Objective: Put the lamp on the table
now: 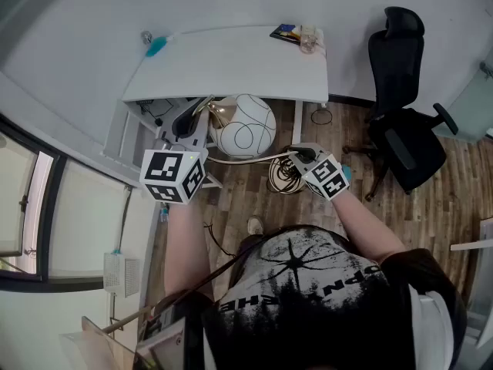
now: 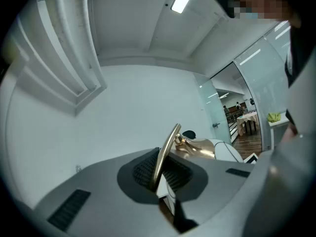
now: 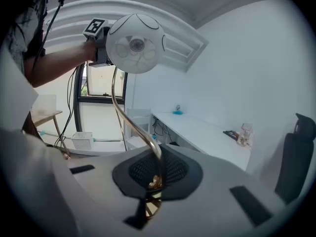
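Note:
The lamp has a white globe shade (image 1: 245, 126) with thin black lines and a curved gold stem (image 3: 129, 117). Both grippers carry it in the air in front of the white table (image 1: 231, 62). My left gripper (image 1: 189, 123) is shut on the gold stem (image 2: 164, 157) close to the gold fitting (image 2: 198, 147) at the shade. My right gripper (image 1: 297, 155) is shut on the stem's other end (image 3: 157, 174). In the right gripper view the shade (image 3: 136, 43) hangs high, with the left gripper's marker cube (image 3: 95, 27) behind it.
A black office chair (image 1: 400, 106) stands right of the table. On the table are a blue object (image 1: 156, 46) at the left and a dark book with a glass (image 1: 299, 34) at the right. Coiled cables (image 1: 283, 176) lie on the wooden floor. A window (image 3: 94, 107) is at the left.

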The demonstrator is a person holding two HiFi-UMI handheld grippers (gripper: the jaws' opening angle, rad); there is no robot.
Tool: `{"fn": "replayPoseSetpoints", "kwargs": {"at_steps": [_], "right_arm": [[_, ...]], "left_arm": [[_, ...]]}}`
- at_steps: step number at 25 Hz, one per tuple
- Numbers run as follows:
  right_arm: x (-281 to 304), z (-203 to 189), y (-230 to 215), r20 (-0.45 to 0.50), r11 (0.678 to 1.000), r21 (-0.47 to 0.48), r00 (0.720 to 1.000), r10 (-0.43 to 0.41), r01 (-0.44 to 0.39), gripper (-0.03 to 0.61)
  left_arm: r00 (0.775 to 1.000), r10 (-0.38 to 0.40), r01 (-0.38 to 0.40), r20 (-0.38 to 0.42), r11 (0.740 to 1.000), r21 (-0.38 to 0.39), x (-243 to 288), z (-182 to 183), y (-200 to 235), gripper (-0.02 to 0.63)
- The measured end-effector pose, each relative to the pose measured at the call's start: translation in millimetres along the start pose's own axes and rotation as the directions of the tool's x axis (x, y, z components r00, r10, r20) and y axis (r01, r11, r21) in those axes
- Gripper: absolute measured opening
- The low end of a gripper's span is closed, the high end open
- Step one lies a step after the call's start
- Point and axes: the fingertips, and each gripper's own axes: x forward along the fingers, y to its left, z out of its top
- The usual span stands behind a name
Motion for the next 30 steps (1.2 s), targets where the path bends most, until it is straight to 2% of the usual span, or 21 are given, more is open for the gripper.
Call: {"fn": "replayPoseSetpoints", "kwargs": {"at_steps": [15, 30], "right_arm": [[0.0, -0.1, -1.8, 0.01, 1.0, 0.014, 1.0, 0.009, -0.009, 0.018], [9.7, -15.1, -2.7, -0.006, 0.999, 0.046, 1.0, 0.019, -0.019, 0.018]], "left_arm": [[1.0, 0.007, -0.007, -0.007, 1.0, 0.009, 1.5, 1.4, -3.8, 0.017], [0.999, 0.009, -0.009, -0.039, 1.0, 0.004, 10.3, -15.4, -3.3, 0.017]]}}
